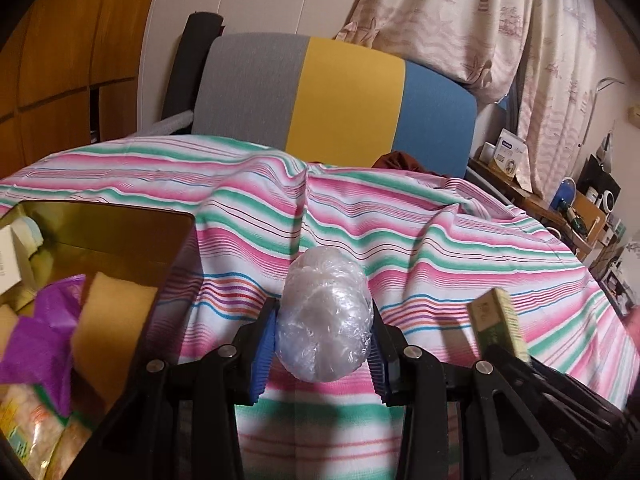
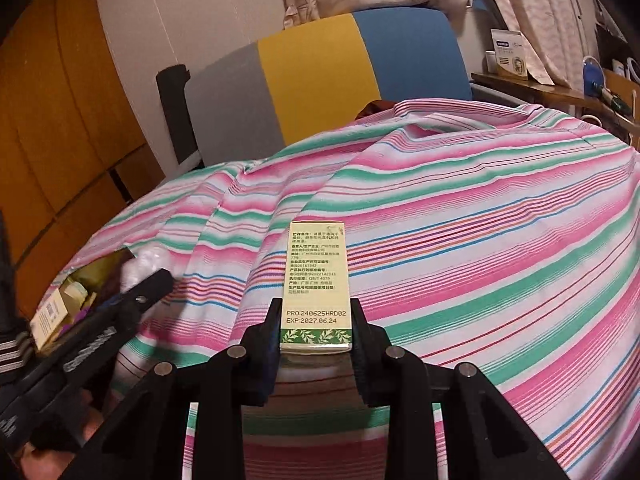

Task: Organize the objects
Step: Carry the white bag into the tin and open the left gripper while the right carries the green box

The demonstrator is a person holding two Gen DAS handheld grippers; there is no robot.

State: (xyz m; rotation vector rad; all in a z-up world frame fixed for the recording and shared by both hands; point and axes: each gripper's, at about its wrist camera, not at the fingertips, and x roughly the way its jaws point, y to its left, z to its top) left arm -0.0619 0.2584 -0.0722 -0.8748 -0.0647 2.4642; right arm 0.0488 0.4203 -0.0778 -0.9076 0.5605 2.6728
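Note:
My left gripper (image 1: 322, 322) is shut on a ball of crumpled clear plastic wrap (image 1: 324, 316), held above the striped cloth (image 1: 400, 240). My right gripper (image 2: 316, 320) is shut on a pale yellow-green carton (image 2: 316, 280) with printed text, held over the cloth. That carton also shows at the right of the left wrist view (image 1: 496, 320). The left gripper and the wrap ball show at the left of the right wrist view (image 2: 148, 268). A gold-lined open box (image 1: 80, 280) lies left of the left gripper, holding sponges, a purple bag and packets.
The pink, green and white striped cloth (image 2: 480, 220) covers the work surface. A grey, yellow and blue chair back (image 1: 340, 92) stands behind it. A cluttered wooden shelf (image 1: 560, 204) is at the far right. Wooden cabinets (image 1: 60, 60) stand at the left.

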